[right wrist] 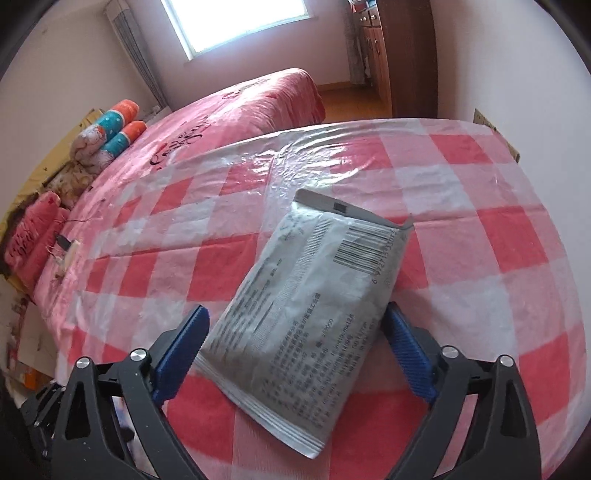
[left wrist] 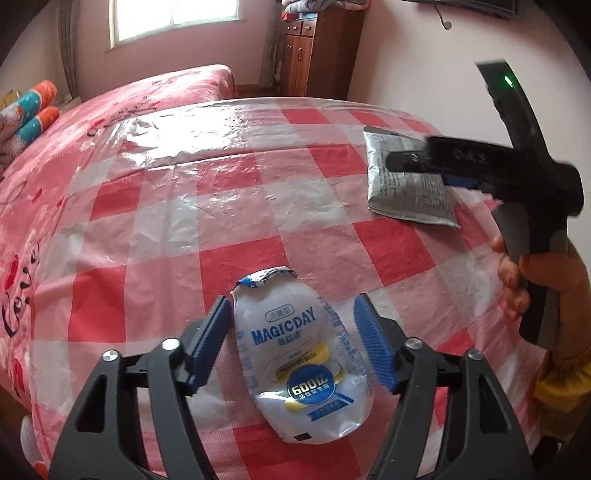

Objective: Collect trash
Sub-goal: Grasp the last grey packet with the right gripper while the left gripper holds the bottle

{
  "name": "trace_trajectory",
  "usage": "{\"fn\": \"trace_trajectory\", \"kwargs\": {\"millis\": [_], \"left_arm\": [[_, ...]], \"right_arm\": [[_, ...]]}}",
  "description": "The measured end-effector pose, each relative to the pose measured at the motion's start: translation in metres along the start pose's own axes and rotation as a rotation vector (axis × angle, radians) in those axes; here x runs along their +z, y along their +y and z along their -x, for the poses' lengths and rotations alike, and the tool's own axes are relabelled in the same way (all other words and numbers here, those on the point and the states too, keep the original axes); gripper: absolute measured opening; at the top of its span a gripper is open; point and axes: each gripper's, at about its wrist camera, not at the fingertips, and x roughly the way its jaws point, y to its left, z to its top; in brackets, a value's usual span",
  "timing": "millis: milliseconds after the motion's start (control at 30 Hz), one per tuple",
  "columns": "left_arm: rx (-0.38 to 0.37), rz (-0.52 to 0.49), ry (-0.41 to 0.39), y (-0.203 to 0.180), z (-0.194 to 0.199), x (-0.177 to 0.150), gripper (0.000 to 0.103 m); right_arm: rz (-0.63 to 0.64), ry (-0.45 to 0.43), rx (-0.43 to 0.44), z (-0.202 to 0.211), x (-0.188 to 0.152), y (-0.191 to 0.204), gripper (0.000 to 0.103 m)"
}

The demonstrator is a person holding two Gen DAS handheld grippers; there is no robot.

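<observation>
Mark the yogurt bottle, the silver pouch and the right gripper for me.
yogurt bottle (left wrist: 295, 354): left wrist view, middle of label.
silver pouch (right wrist: 306, 317): right wrist view, printed face, centre.
right gripper (right wrist: 295, 350): right wrist view, midway between fingertips, jaws open.

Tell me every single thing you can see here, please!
Yogurt bottle: one, white with blue MAGICDAY print, lying on the table between the left gripper's fingers.
Foil packet: one, silver with black print and a barcode, lying flat between the right gripper's fingers.
Tablecloth: one, red and white checks, shiny plastic, covering the table.
Bed: one, pink cover, beyond the table.
Bolster pillows: two, orange and teal, at the bed's left side.
Wooden cabinet: one, brown, by the far wall.
Window: one, bright, on the far wall.
Left gripper: black with blue pads, open.
Right gripper: black with blue pads, open.
</observation>
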Motion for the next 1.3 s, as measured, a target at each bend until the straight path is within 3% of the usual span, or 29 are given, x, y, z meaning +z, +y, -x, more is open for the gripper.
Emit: {"fn": "trace_trajectory", "kwargs": {"millis": [100, 267, 400, 567, 700, 867, 1067, 1300], "left_arm": [[0.029, -0.022, -0.008, -0.007, -0.003, 0.000, 0.078], [0.074, -0.034, -0.031, -0.012, -0.002, -0.005, 0.077], [0.087, -0.032, -0.044, -0.013, 0.002, -0.009, 0.065], [0.067, 0.000, -0.047, -0.008, 0.007, -0.012, 0.061], [0.049, 0.021, -0.045, -0.005, 0.010, -0.015, 0.060], [0.029, 0.053, -0.040, 0.002, 0.014, -0.016, 0.058], [0.011, 0.069, -0.035, 0.005, 0.022, -0.026, 0.058], [0.010, 0.080, -0.025, 0.011, 0.035, -0.041, 0.058]], "right_arm": [[0.034, -0.011, -0.040, -0.005, 0.002, 0.008, 0.095], [0.146, -0.015, -0.121, -0.013, -0.004, 0.024, 0.094], [0.170, -0.028, -0.122, -0.011, -0.006, 0.026, 0.081], [0.148, -0.045, -0.090, -0.001, -0.010, 0.017, 0.064], [0.150, -0.038, -0.062, 0.006, -0.016, 0.013, 0.062], [0.166, -0.046, -0.025, 0.021, -0.028, 0.016, 0.050], [0.207, -0.026, 0.037, 0.034, -0.052, 0.026, 0.050], [0.273, 0.033, 0.179, 0.061, -0.095, 0.028, 0.049]]}}
